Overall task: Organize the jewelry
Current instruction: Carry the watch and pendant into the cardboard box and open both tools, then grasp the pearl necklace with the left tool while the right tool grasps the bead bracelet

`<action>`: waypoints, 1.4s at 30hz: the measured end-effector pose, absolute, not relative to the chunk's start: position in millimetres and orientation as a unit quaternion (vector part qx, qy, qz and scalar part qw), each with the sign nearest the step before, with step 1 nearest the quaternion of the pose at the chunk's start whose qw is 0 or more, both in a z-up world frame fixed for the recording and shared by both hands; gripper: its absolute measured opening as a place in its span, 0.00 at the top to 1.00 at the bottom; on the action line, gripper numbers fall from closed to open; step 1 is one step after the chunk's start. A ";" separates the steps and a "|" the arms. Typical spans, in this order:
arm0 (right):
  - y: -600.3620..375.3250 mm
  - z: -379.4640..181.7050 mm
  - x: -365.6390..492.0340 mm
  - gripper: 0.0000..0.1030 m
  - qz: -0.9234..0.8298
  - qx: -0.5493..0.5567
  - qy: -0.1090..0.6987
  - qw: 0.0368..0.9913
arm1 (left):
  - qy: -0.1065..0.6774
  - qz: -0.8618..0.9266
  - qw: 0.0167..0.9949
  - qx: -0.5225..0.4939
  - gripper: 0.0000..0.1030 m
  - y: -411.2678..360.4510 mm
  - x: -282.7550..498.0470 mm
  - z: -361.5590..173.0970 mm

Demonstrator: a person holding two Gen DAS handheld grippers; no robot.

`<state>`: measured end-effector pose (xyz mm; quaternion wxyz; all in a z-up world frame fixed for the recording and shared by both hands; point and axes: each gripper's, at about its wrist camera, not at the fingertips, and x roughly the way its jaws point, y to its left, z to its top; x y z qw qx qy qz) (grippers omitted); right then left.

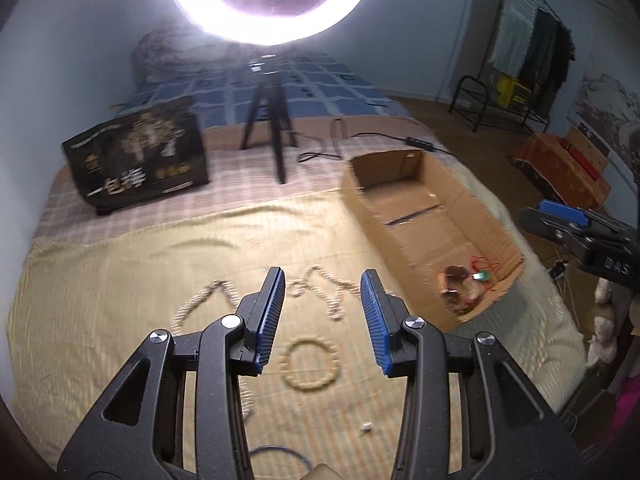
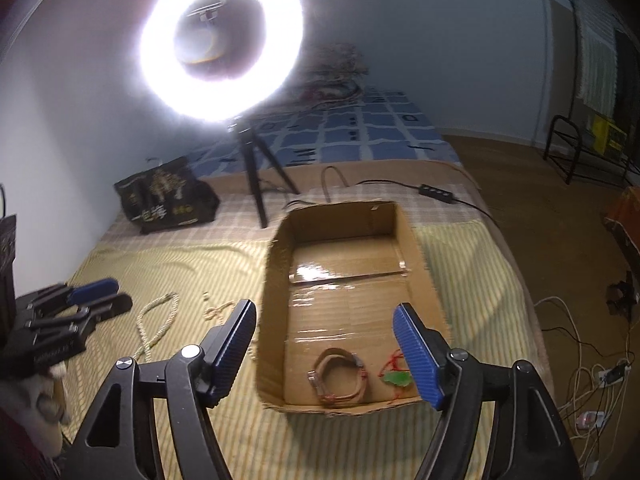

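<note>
Over the yellow bedspread my left gripper [image 1: 323, 280] stands open with nothing between its pads. Beyond its tips a long cream bead necklace [image 1: 208, 292] lies in zigzags, and a cream bead bracelet [image 1: 310, 364] lies in a ring below the jaws. My right gripper [image 2: 325, 310] is open wide and empty above the near end of a cardboard box [image 2: 276, 280]. Inside that end lie a brown coiled bracelet [image 2: 340, 380] and a green pendant on red string [image 2: 396, 378]. The box [image 1: 404, 184] is to the right in the left wrist view.
A ring light on a black tripod [image 2: 256, 184] stands behind the box, with a black printed bag [image 1: 140, 156] to its left and a cable with an inline switch [image 2: 436, 192] to the right. A tiny white bead [image 1: 366, 426] lies near the front. The bed's right edge drops to floor cables [image 2: 580, 372].
</note>
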<state>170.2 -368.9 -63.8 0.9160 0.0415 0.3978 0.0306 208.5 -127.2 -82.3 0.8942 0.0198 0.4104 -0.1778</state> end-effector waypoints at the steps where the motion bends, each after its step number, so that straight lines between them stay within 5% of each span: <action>1: -361.7 -64.8 170.7 0.29 0.038 0.036 0.401 0.915 | 0.413 -0.168 0.895 0.020 0.61 -119.8 209.9 -83.6; 13: -288.5 -90.4 180.0 0.30 0.104 0.004 0.441 0.891 | 0.438 -0.114 0.892 0.020 0.61 -50.5 220.9 -98.3; 25: -239.4 -144.6 195.7 0.44 0.135 0.028 0.530 0.836 | 0.528 -0.083 0.844 -0.040 0.61 -16.7 234.7 -152.7; 28: -236.4 -158.0 199.8 0.50 0.133 0.040 0.547 0.826 | 0.550 -0.071 0.829 -0.071 0.72 -10.3 243.4 -163.8; 42: -230.4 -196.7 219.9 0.69 0.130 0.089 0.588 0.793 | 0.585 -0.047 0.795 -0.153 0.73 -3.3 271.4 -196.3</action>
